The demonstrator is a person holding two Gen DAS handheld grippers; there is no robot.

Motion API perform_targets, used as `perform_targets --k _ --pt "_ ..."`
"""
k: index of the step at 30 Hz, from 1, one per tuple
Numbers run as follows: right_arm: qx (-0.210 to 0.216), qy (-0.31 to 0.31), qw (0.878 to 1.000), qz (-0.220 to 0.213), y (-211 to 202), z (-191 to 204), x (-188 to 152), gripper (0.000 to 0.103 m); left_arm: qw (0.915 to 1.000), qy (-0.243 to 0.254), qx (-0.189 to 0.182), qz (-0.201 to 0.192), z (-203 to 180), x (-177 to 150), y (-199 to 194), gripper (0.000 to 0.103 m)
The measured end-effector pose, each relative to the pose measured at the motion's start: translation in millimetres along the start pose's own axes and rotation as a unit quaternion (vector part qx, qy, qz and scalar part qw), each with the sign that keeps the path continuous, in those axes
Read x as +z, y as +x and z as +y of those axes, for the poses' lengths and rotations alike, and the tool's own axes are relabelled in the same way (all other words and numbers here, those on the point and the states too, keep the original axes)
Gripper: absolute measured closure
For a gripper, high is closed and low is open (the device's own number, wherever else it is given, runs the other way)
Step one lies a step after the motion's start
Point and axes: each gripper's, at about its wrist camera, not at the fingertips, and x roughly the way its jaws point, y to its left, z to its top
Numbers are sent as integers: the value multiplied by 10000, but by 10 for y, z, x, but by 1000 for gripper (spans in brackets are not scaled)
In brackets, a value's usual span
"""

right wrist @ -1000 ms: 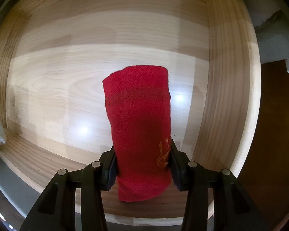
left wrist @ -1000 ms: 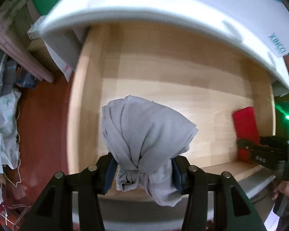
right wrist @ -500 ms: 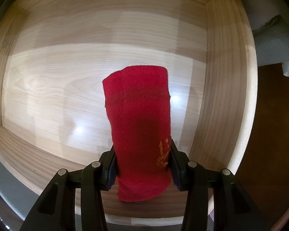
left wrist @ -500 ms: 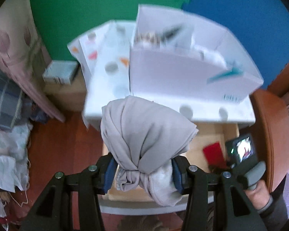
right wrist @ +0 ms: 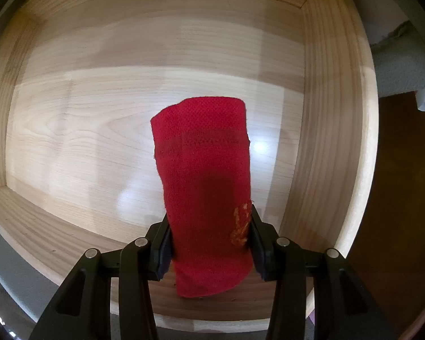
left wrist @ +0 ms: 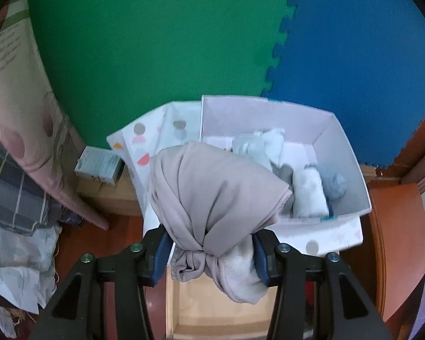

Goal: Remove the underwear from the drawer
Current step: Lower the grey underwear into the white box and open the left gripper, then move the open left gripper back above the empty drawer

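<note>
Two grippers, two catches! Left gripper (left wrist: 209,257) has its blue-padded fingers (left wrist: 160,252) pinching a knotted bundle of pale greyish-beige underwear (left wrist: 212,195), held up in the air in front of an open white cardboard box (left wrist: 340,141) that sits on a white sheet with coloured dots (left wrist: 167,136). Rolled white and pale blue garments (left wrist: 308,195) lie inside that box. Behind it stand a green foam mat (left wrist: 155,42) and a blue foam mat (left wrist: 354,56), joined by jigsaw teeth. Below the bundle, a corner of the light wooden drawer (left wrist: 201,311) peeks out.

Over to the right gripper (right wrist: 209,246), pointing down into that light wooden drawer (right wrist: 325,141): its black fingers (right wrist: 163,243) are clamped on a folded piece of red knitted underwear (right wrist: 204,187) with an orange mark near one edge. Red piece sits inside the drawer, above its bare floor, toward the right-hand wall; whether its far end touches the floor I cannot tell.
</note>
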Motion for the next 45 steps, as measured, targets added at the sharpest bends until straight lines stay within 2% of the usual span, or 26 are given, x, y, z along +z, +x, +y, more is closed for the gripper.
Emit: perform_targets --k 3,10,20,26,29,32,34,42,45 --pt "29 9 10000 -20 -2 -5 -8 61 10000 22 23 -5 -40 153 137 53" --pt "71 18 10000 -29 -7 -42 -11 61 9996 5 -5 273 -181 427 669 53" --pt "109 38 9999 -11 37 -67 7 60 9981 210 -3 579 -371 290 1214 54" --pt "114 50 9999 -3 68 -70 13 60 9983 150 -54 561 -312 304 1182 52" --pt "96 44 9999 -4 71 -62 12 60 9986 99 36 518 -289 303 1112 50" --pt "83 54 10000 -1 76 -51 11 60 9987 132 -38 495 -297 314 1017 42" --pt "69 66 10000 0 76 -33 7 60 9989 120 -52 455 -294 328 936 41" --pt "0 71 10000 18 77 27 8 60 9995 -175 -243 -91 -173 265 375 39" --pt "-30 57 10000 31 79 48 17 59 9993 -237 -171 -240 -77 155 175 39"
